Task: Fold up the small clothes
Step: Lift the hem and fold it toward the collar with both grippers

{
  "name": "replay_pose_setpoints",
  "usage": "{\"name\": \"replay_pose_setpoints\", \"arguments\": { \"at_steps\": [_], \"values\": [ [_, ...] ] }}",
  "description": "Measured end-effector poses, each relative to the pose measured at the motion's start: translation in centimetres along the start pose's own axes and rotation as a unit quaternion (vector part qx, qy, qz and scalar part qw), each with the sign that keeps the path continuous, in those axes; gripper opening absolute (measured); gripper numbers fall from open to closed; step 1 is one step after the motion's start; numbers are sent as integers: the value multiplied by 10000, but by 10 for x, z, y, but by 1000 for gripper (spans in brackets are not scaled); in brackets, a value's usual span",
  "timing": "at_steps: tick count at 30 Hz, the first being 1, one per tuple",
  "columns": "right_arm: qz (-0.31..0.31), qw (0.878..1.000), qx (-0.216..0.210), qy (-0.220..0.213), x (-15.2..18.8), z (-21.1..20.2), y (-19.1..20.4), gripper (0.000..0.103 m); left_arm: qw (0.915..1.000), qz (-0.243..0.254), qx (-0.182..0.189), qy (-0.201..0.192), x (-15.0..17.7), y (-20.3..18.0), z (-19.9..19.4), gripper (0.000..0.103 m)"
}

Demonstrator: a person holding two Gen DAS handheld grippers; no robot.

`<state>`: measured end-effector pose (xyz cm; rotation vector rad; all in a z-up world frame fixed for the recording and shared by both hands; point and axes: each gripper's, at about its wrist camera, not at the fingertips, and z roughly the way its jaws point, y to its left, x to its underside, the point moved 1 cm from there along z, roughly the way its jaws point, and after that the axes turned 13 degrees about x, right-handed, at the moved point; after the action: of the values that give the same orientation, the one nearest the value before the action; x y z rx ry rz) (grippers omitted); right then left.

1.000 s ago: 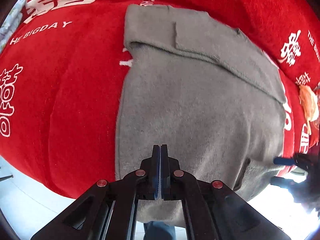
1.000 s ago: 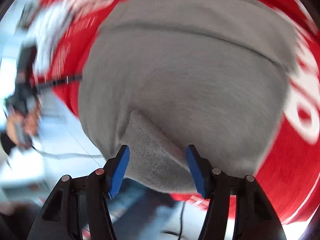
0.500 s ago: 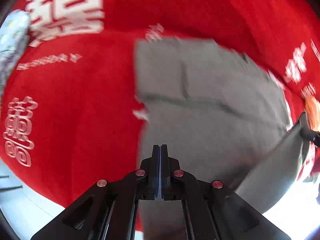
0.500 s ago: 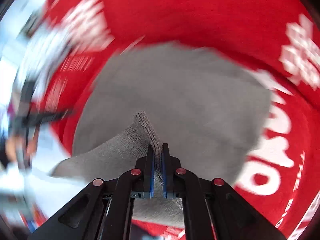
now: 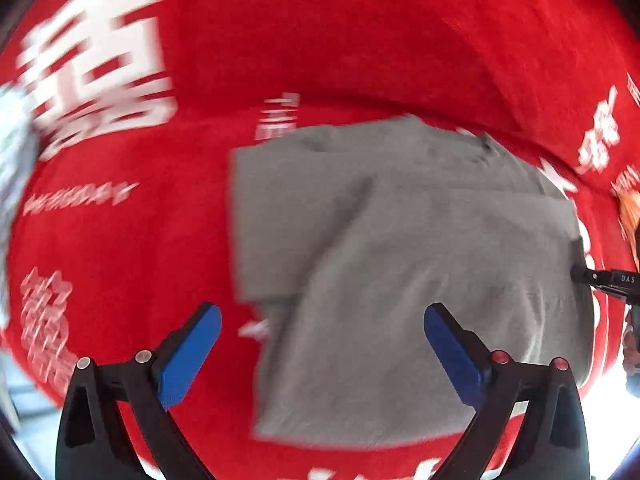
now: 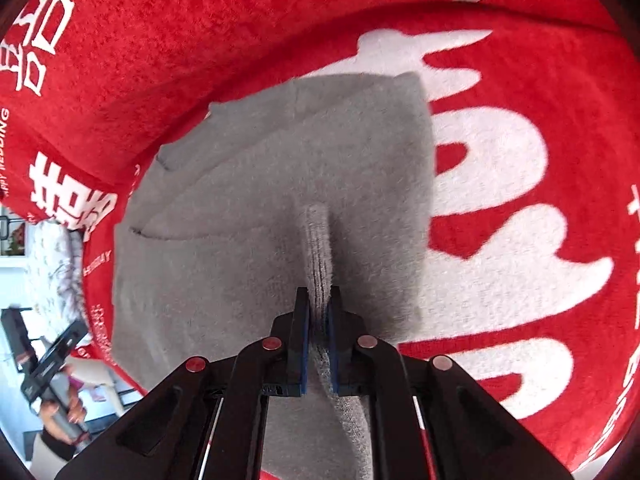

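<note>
A small grey knitted garment (image 5: pixel 400 264) lies folded on a red blanket (image 5: pixel 120 240) with white lettering. It also shows in the right wrist view (image 6: pixel 260 200). My left gripper (image 5: pixel 322 344) is open and empty, hovering over the garment's near left part. My right gripper (image 6: pixel 319 340) is shut on a ribbed edge (image 6: pixel 319 248) of the grey garment and holds it pinched over the folded cloth. The right gripper's tip (image 5: pixel 600 278) shows at the right edge of the left wrist view, at the garment's right side.
The red blanket (image 6: pixel 520 160) covers the whole surface and rises behind the garment. A pale patterned cloth (image 6: pixel 56 264) lies at the left. The left hand with its gripper handle (image 6: pixel 52 364) shows at lower left. An orange thing (image 5: pixel 630 216) sits at the far right.
My left gripper has opened and let the garment go. My right gripper shut on the ribbed edge and carried it forward over the garment, so the near part is folded over.
</note>
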<state>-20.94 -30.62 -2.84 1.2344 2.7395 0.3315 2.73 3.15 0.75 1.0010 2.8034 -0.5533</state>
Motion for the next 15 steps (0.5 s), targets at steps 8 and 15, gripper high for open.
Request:
{"name": "replay_pose_setpoints", "arguments": {
  "at_steps": [8,15],
  "values": [
    [-47,9995,-203,221,3,10,3,14,9985,-14,-40,551,-35,-3,62,44],
    [-512,9983,228,-152,5,-5,24,7,9997,237,11,6,-24,-15,16,11]
  ]
}}
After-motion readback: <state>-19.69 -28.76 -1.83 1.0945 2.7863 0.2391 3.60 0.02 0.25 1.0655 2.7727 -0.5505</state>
